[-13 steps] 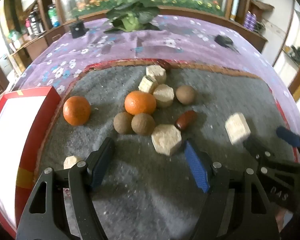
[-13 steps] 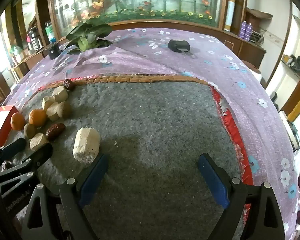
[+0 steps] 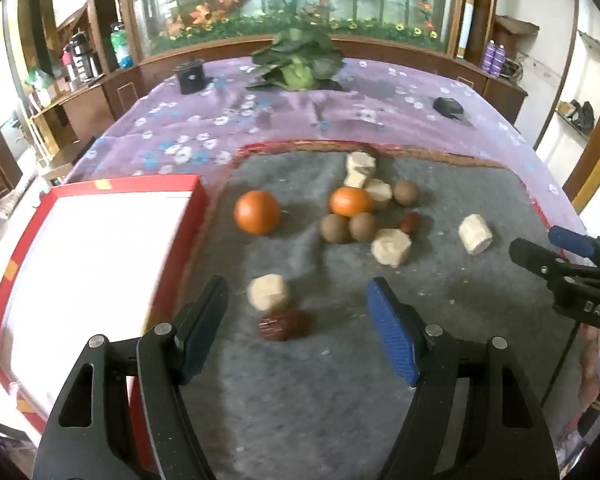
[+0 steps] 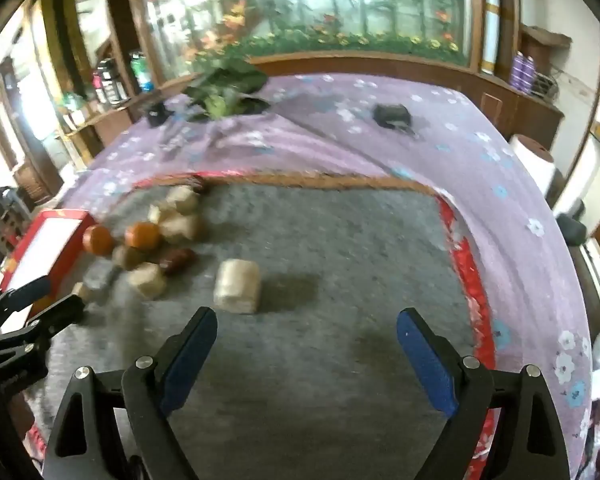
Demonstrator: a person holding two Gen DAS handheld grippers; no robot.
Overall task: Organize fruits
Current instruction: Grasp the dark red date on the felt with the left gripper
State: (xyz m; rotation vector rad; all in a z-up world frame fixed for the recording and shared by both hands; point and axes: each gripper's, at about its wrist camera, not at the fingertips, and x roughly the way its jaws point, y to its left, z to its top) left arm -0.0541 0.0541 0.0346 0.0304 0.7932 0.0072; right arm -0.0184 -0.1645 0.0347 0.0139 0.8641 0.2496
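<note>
On the grey mat (image 3: 300, 380) lie two oranges (image 3: 257, 212) (image 3: 351, 201), three brown round fruits (image 3: 334, 228), dark red dates (image 3: 284, 323) (image 3: 410, 222) and several pale chunks (image 3: 392, 246). My left gripper (image 3: 300, 332) is open and empty, low over the mat, with one date and a pale chunk (image 3: 268, 292) just ahead between its fingers. My right gripper (image 4: 306, 350) is open and empty, just behind a lone pale chunk (image 4: 237, 286). It also shows at the right edge of the left wrist view (image 3: 568, 256).
A red box with a white inside (image 3: 92, 256) stands at the mat's left edge. The purple flowered cloth (image 3: 300, 112) carries a leafy cabbage (image 3: 298, 64), a black cup (image 3: 190, 77) and a black object (image 3: 448, 106) at the back.
The left gripper has pulled back and swung left, so the red box, a date and a pale chunk near its fingers now show. The right gripper has drawn back slightly; both stay open.
</note>
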